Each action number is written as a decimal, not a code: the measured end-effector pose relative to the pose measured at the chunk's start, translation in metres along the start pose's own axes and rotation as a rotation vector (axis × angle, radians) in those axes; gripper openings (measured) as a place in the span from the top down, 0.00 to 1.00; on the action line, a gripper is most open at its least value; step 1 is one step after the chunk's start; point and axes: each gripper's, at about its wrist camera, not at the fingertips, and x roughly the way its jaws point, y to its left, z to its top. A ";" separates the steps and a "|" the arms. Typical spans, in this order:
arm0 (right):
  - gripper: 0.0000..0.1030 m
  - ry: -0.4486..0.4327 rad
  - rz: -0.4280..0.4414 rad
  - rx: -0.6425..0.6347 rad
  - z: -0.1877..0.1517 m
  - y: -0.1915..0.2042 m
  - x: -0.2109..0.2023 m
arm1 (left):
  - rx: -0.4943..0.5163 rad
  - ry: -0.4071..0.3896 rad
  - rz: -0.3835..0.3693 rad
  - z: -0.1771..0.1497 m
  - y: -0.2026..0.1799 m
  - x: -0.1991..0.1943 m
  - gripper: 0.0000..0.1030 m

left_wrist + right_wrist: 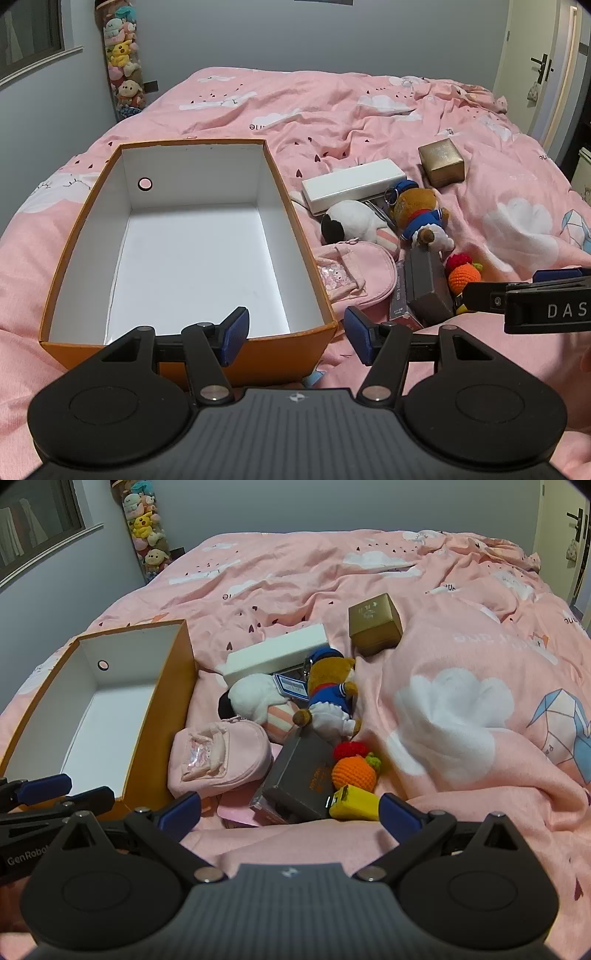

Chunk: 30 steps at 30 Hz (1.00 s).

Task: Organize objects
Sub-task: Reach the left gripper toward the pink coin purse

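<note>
Bed (332,107), pink cloud-print cover, rumpled at right. Directly on it: orange cardboard box (92,218), open, white inside, at left; white flat box (352,184) and gold box (441,162) farther back; black-and-white plush (351,221), bear plush in blue (421,218), pink pouch (354,273), grey box (303,771), crocheted fruit (354,768) clustered right of it; a yellow item (354,805) nearest, possibly a small toy.

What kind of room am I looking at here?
Most likely a bedroom: a wide bed under a pink cloud-print duvet, a tall clear tube of plush toys in the corner, and a door at the side.
</note>
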 end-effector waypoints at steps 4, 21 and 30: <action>0.01 0.002 0.000 0.000 0.000 0.000 0.000 | -0.002 0.001 -0.004 0.000 0.000 0.000 0.32; 0.01 0.041 0.007 0.045 0.001 -0.011 0.006 | 0.017 -0.003 -0.061 0.007 -0.002 -0.001 0.33; 0.32 0.114 0.069 0.115 0.010 -0.029 0.024 | 0.266 0.016 -0.142 0.027 -0.032 0.012 0.50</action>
